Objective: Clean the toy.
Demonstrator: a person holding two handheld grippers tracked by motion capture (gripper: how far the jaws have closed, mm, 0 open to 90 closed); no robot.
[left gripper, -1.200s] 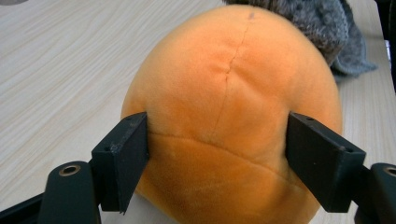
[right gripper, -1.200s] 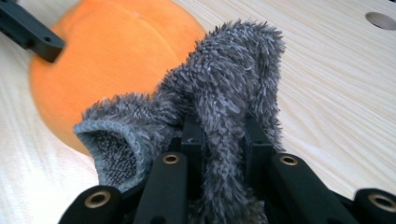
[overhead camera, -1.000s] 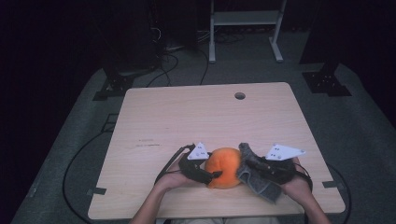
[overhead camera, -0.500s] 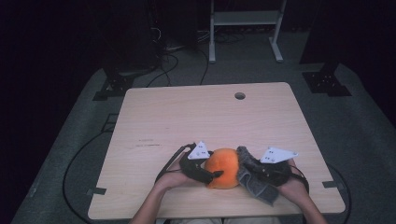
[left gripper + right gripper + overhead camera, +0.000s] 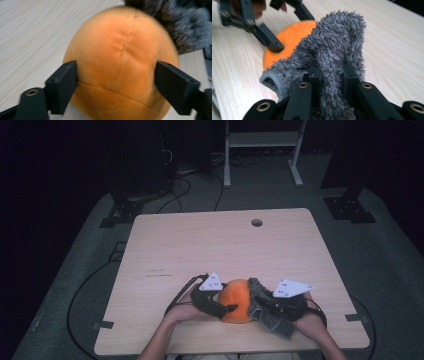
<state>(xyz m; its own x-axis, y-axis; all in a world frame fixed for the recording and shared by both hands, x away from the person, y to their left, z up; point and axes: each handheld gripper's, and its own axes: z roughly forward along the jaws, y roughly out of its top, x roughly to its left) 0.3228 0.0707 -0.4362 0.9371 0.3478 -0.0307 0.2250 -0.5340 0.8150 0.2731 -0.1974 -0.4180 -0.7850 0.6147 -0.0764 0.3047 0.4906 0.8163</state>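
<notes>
An orange plush ball [image 5: 236, 301] rests on the table near its front edge. My left gripper [image 5: 116, 85] comes at the ball from the left. Both its pads touch the ball's sides, and its jaws have just been opening with the ball between them. In the right gripper view, one of the left gripper's fingers [image 5: 270, 41] lies against the ball [image 5: 294, 31]. My right gripper [image 5: 330, 72] is shut on a grey fuzzy cloth [image 5: 332, 42], which bunches up above its jaws. In the high view the cloth [image 5: 270, 322] drapes against the ball's right side under the right gripper [image 5: 261, 304].
The wooden table [image 5: 210, 245] has a small round hole [image 5: 256, 222] near its far edge. A white metal rack [image 5: 260, 140] stands beyond the table, and cables [image 5: 85, 290] run over the floor on the left.
The right gripper's top plate has shifted slightly left, toward the ball, with the cloth still held. The left hand has stayed in place at the ball.
</notes>
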